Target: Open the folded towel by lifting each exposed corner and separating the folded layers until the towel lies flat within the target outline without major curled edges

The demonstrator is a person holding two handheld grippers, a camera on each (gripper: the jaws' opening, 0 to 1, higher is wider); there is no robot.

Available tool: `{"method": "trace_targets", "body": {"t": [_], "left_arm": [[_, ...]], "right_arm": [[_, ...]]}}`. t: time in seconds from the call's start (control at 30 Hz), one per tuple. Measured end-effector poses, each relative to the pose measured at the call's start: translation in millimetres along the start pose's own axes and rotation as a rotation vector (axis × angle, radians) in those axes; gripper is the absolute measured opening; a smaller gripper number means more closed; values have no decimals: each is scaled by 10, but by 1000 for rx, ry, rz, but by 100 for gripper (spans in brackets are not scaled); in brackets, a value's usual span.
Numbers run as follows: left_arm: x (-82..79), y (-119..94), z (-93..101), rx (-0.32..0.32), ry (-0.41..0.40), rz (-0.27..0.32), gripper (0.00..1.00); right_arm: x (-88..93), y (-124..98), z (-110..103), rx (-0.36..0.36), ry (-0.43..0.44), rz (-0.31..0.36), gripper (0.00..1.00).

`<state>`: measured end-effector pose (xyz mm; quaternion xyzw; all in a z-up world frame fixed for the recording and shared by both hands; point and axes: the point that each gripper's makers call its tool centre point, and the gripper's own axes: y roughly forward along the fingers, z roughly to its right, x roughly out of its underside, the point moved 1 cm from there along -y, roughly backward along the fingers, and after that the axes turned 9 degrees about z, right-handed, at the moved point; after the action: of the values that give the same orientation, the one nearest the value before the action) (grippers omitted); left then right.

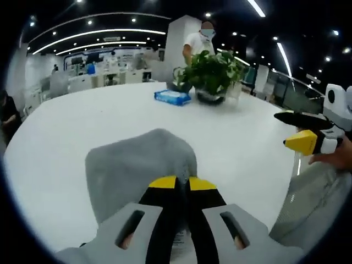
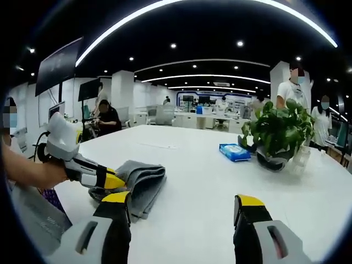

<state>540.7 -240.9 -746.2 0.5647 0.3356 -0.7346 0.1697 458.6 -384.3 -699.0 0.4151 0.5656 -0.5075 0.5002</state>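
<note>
Towel: grey towel (image 2: 138, 182), folded, lying on the white table (image 2: 209, 181) near its edge on my side.
Left gripper: my left gripper (image 1: 181, 183) has its yellow-tipped jaws pressed together, pinching the towel's near edge.
Right gripper: my right gripper (image 2: 183, 207) has its jaws spread wide over bare tabletop, well apart from the towel, holding nothing.
Far items: blue packet (image 2: 234, 152) just beside a potted plant (image 2: 279, 132).
People: several stand or sit behind the table.
</note>
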Motion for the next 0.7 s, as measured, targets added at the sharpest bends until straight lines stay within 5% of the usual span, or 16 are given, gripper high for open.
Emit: {"method": "trace_targets", "body": {"t": [0.33,0.7], "left_arm": [[-203,13,88,30,36,29,3],[-542,-258,-253,-54,-56,148,3]], "right_arm": [[9,0,-8,-3,-4,-7,75],[11,13,-41,-17,-13,-7,75]]}}
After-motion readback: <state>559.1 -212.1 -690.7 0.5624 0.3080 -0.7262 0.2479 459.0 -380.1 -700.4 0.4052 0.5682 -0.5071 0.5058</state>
